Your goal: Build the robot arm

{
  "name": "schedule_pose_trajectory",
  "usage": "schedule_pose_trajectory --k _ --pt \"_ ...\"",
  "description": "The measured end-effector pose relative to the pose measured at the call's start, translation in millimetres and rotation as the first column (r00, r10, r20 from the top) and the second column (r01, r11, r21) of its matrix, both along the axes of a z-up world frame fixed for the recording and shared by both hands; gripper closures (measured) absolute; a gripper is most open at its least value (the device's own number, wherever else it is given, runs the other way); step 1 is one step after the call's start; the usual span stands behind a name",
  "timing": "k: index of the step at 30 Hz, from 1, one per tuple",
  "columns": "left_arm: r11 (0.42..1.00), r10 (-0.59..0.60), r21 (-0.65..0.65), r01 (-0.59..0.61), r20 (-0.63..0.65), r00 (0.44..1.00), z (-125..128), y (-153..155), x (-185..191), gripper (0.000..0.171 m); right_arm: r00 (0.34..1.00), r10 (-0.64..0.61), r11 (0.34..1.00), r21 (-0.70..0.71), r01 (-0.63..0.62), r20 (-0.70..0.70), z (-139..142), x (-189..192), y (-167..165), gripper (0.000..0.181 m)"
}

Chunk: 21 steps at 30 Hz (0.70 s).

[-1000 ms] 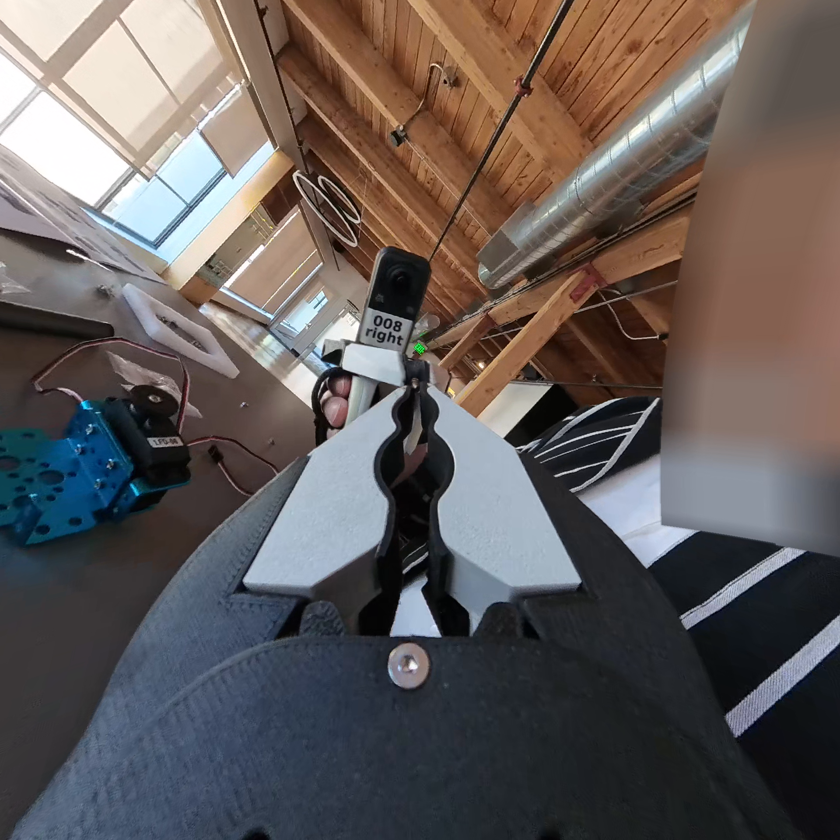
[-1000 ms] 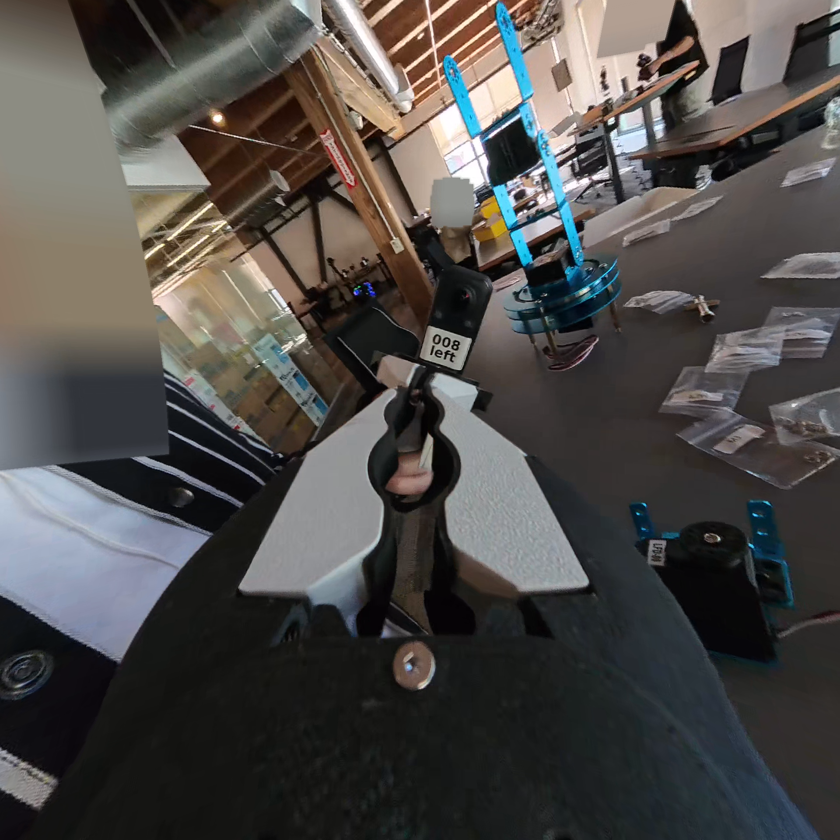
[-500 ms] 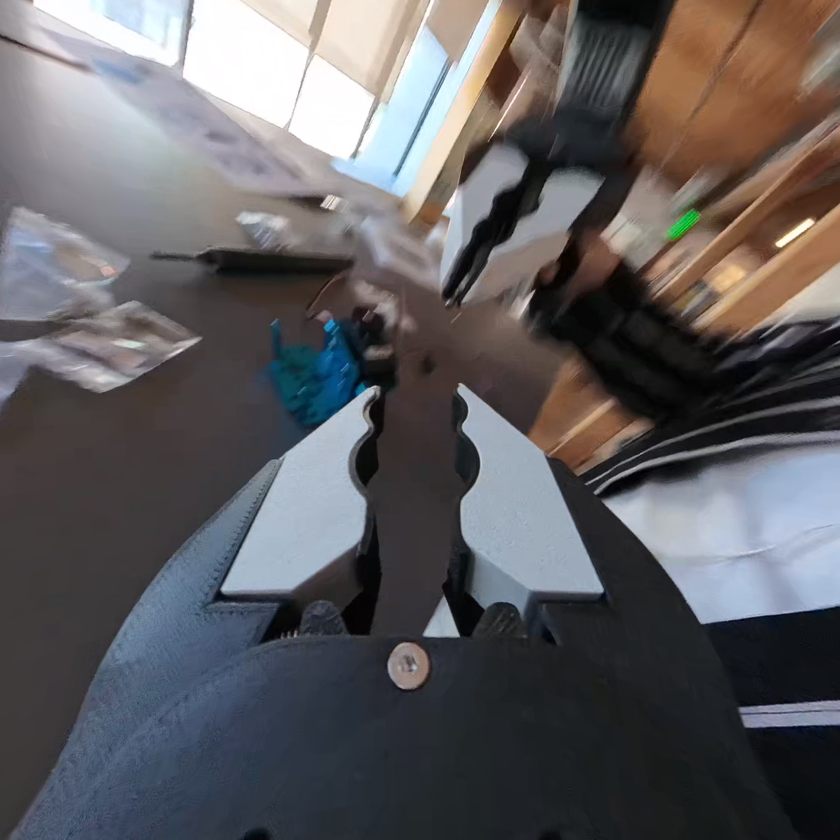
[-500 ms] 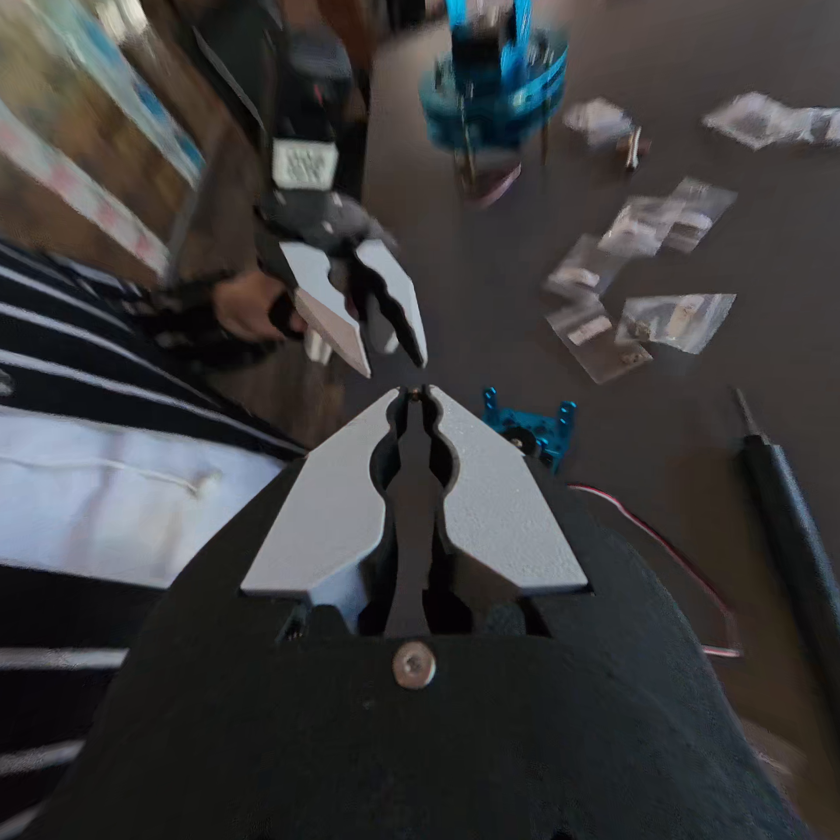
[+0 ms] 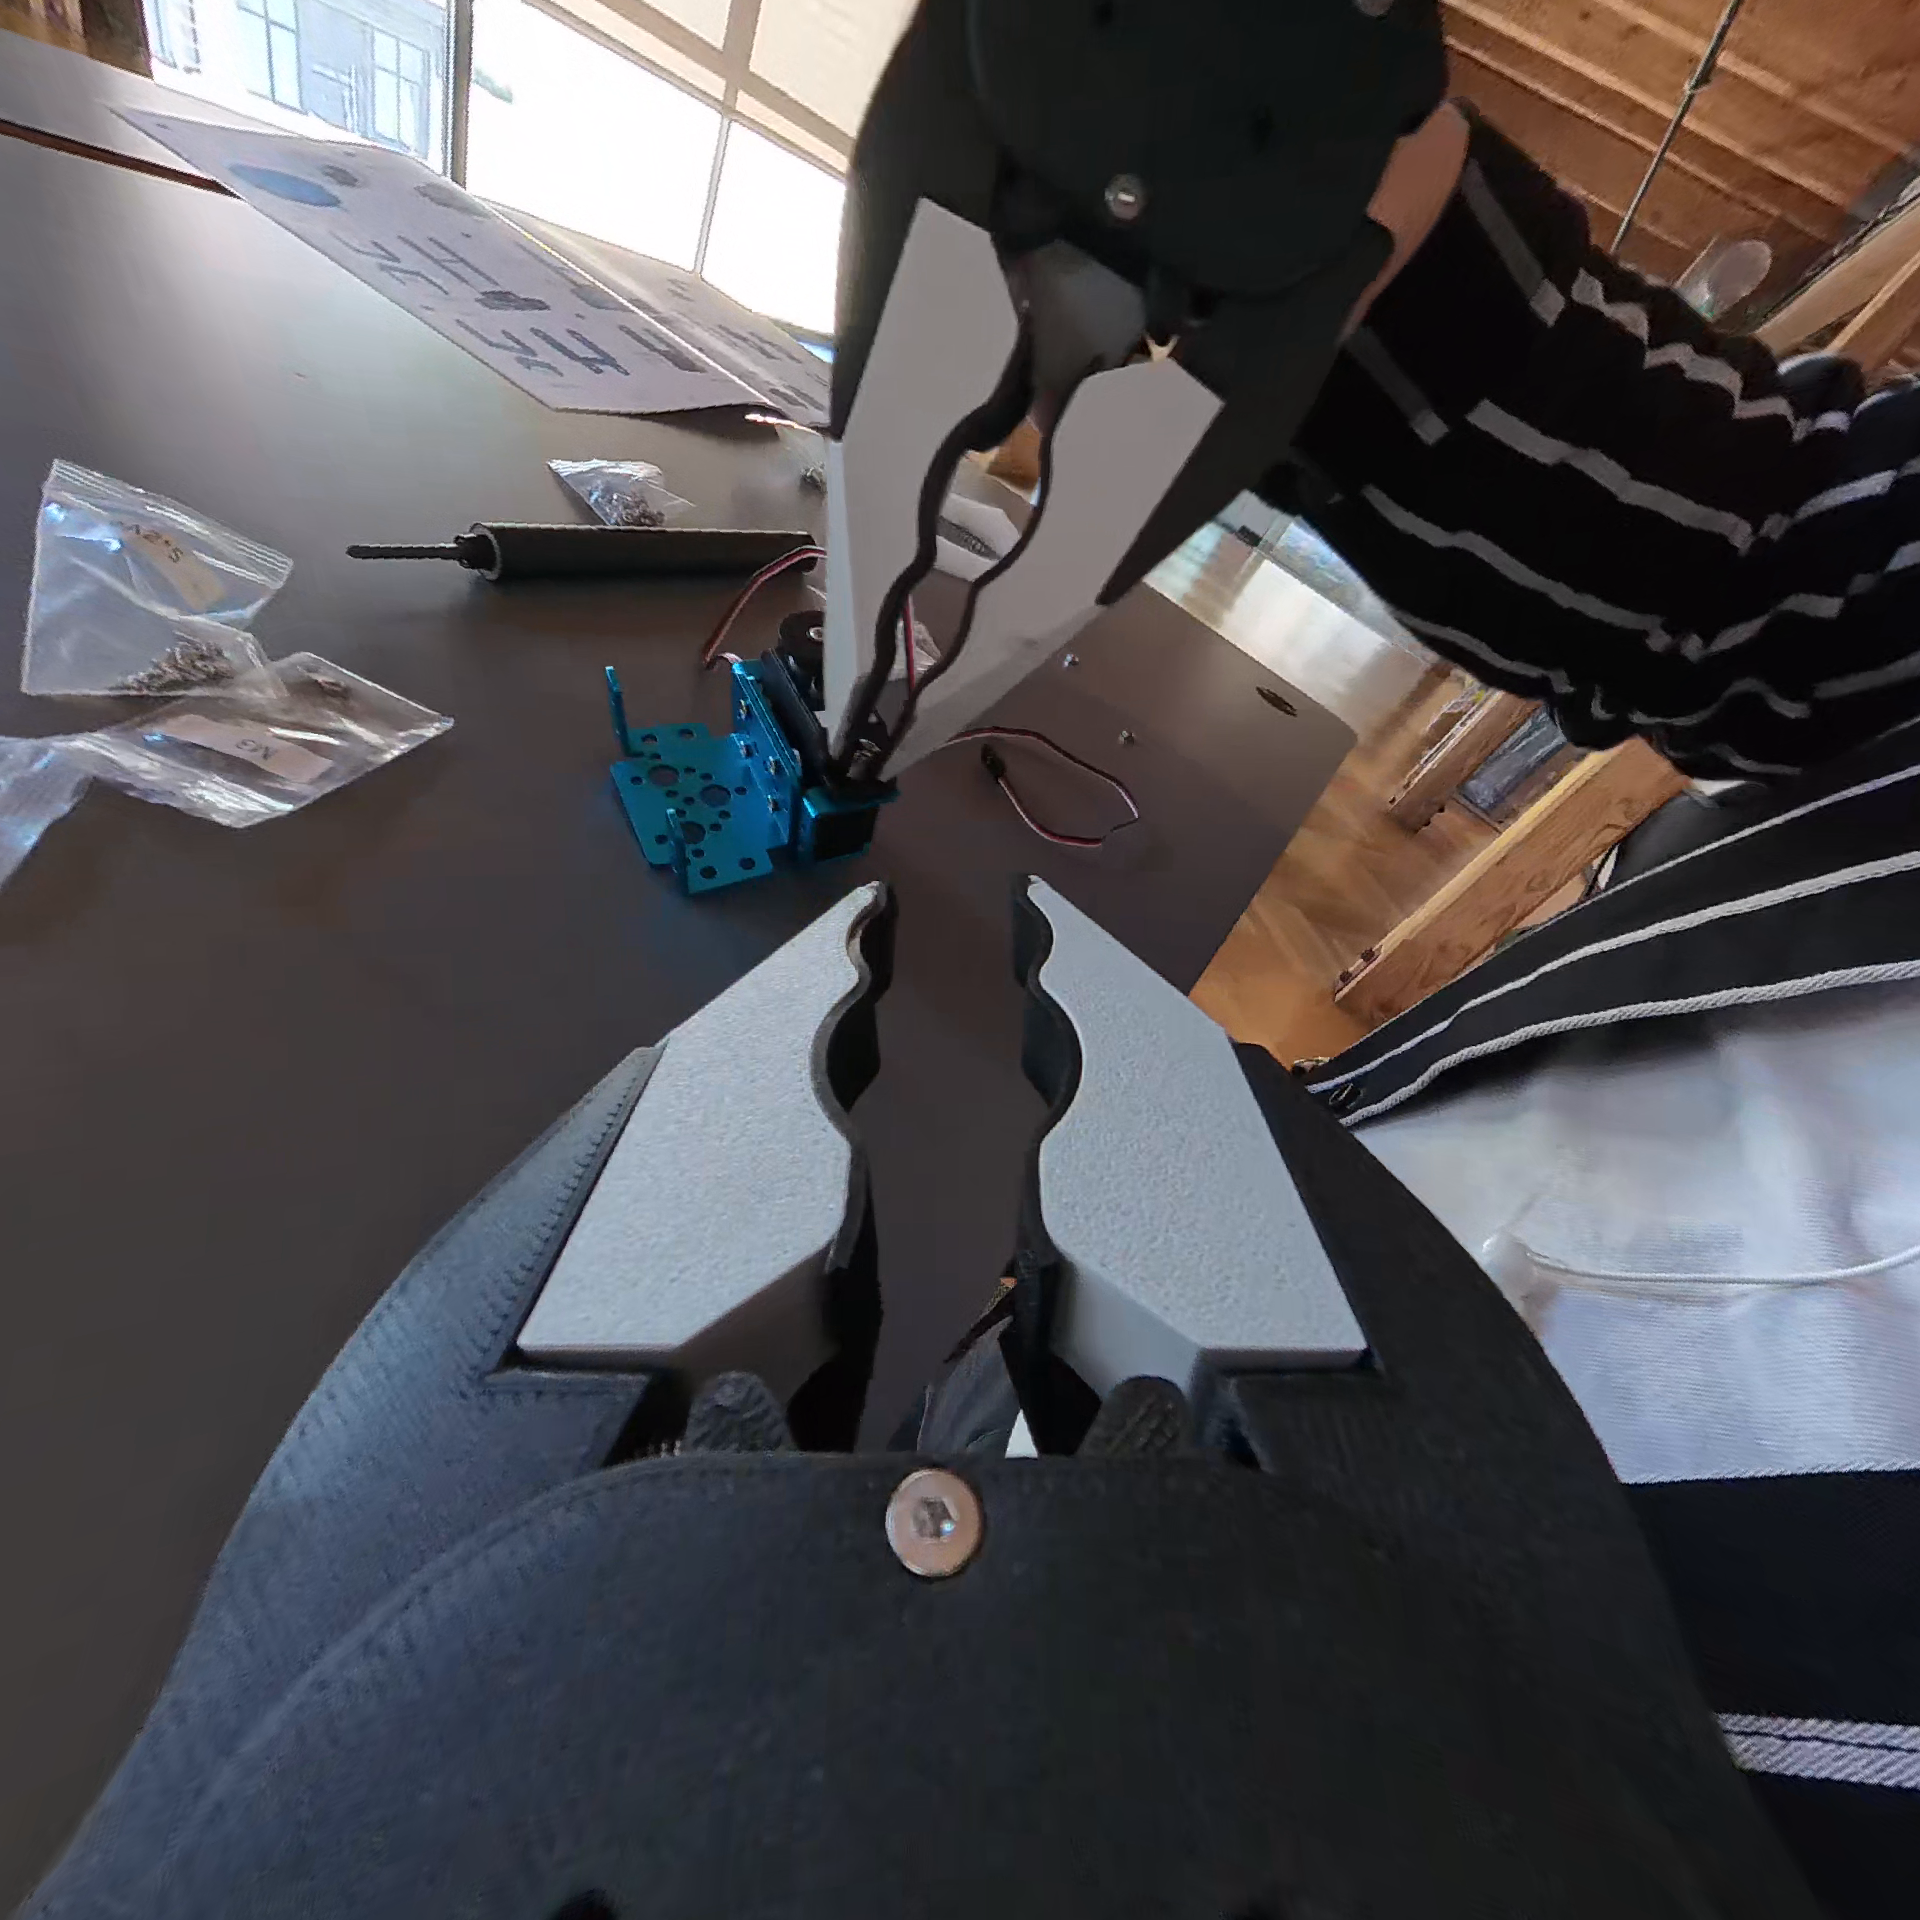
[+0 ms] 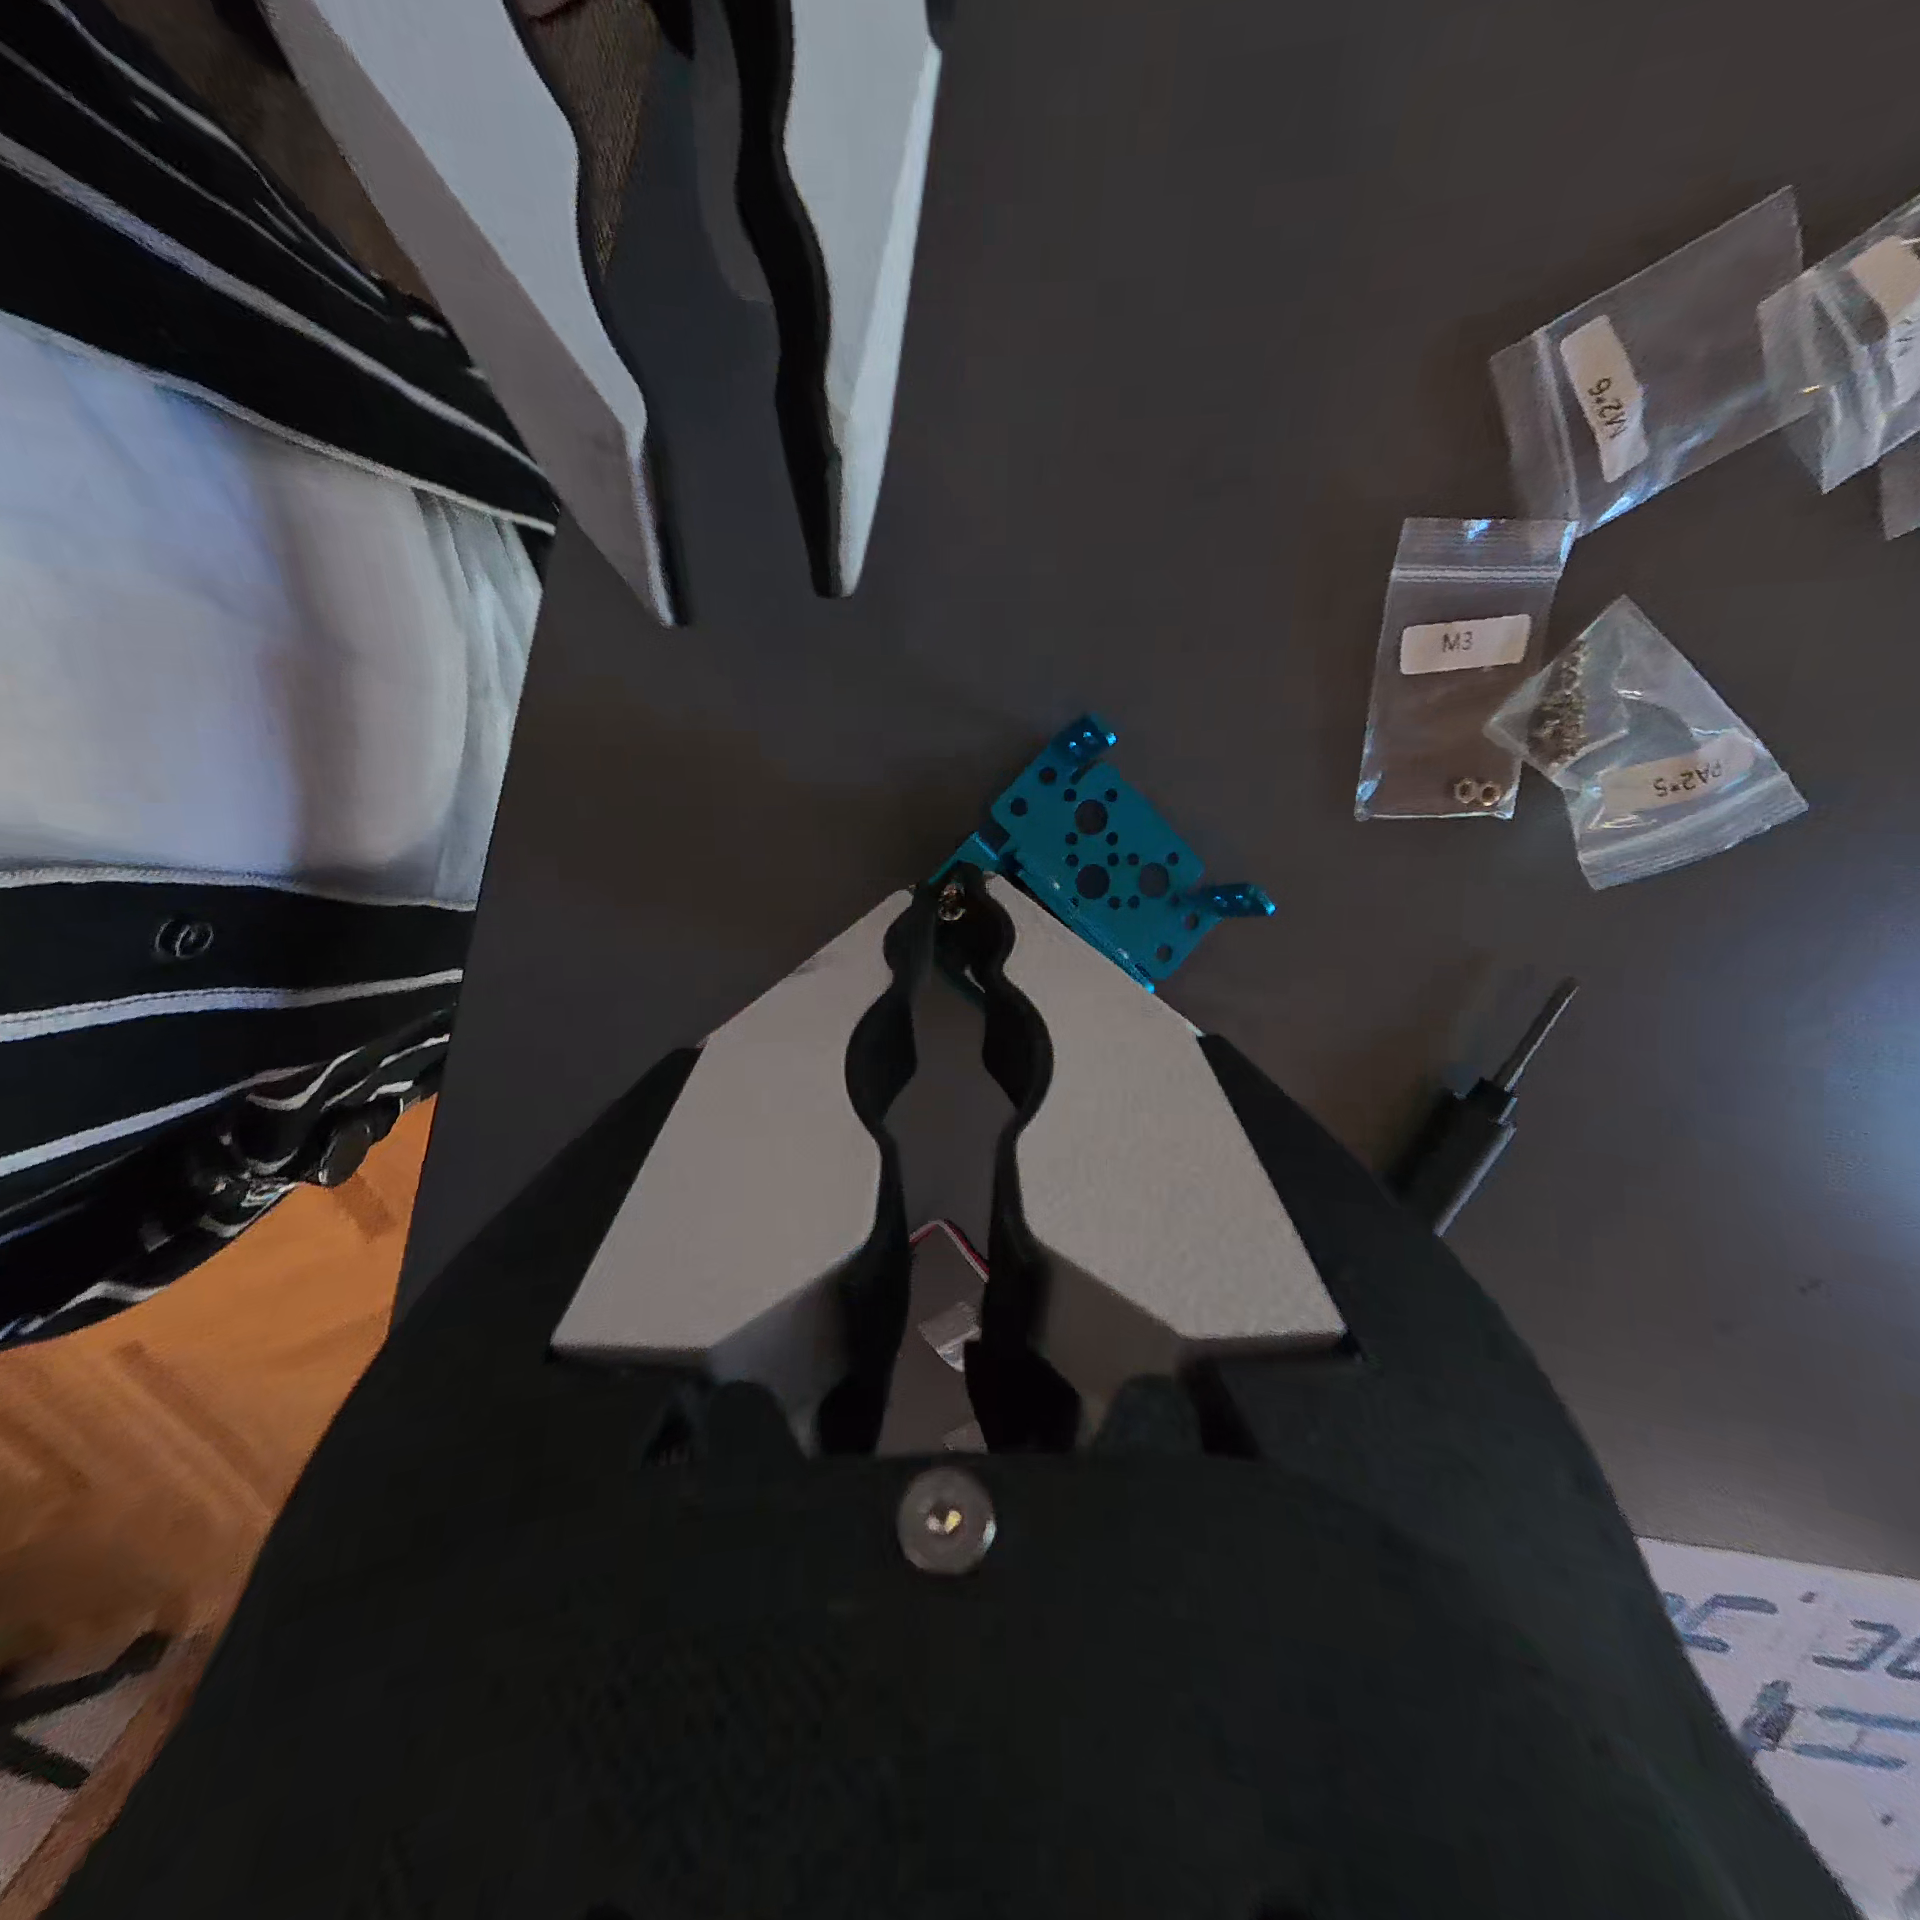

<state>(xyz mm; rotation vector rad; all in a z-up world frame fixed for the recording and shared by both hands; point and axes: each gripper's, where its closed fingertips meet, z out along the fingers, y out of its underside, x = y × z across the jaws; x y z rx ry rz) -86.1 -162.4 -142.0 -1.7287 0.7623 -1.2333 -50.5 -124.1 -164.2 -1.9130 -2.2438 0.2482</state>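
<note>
A blue perforated metal bracket [image 5: 717, 800] with a black servo [image 5: 795, 675] fixed to it lies on the dark table [image 5: 312, 1039]. My right gripper [image 5: 864, 756] comes down from above onto the bracket's near corner. In the right wrist view its tips [image 6: 949, 891] are pinched together on a small screw [image 6: 948, 907] right at the bracket's [image 6: 1091, 862] edge. My left gripper [image 5: 953, 896] is open and empty, a short way in front of the bracket, pointing at it. It also shows at the top of the right wrist view [image 6: 748, 597].
A black screwdriver [image 5: 623, 540] lies behind the bracket. Small clear bags of hardware [image 5: 145, 592] [image 6: 1455, 665] lie beside it. A red and black servo wire [image 5: 1060, 790] trails toward the table edge [image 5: 1288, 831]. A printed sheet [image 5: 468, 260] lies farther back. A person in striped clothing [image 5: 1610, 520] is close by. Left tips to right tips: about 6 cm.
Both grippers swung down from facing each other in the air to the table. My left gripper opened. My right gripper dropped onto the blue bracket's corner.
</note>
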Motion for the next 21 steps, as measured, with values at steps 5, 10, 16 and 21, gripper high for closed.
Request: schedule_pose_trajectory --k 5,10,16,21 --pt "1.0 -0.003 0.001 0.003 0.022 1.0 2 -4 -4 0.152 0.999 -0.019 0.997 -0.068 0.022 0.036 -1 0 -1 0.176" --pt "1.0 -0.007 0.002 0.006 0.032 0.999 4 -7 -8 0.153 0.997 -0.019 0.994 -0.102 0.027 0.073 -2 -2 -1 0.176" --pt "1.0 -0.017 0.003 0.017 0.043 0.999 6 -12 -7 0.153 0.984 0.049 0.997 -0.064 -0.039 0.173 -3 0 -1 0.176" --pt "1.0 -0.029 0.001 0.029 0.052 0.998 8 -16 -5 0.153 0.965 0.088 0.996 -0.037 -0.082 0.246 -5 2 -1 0.176"
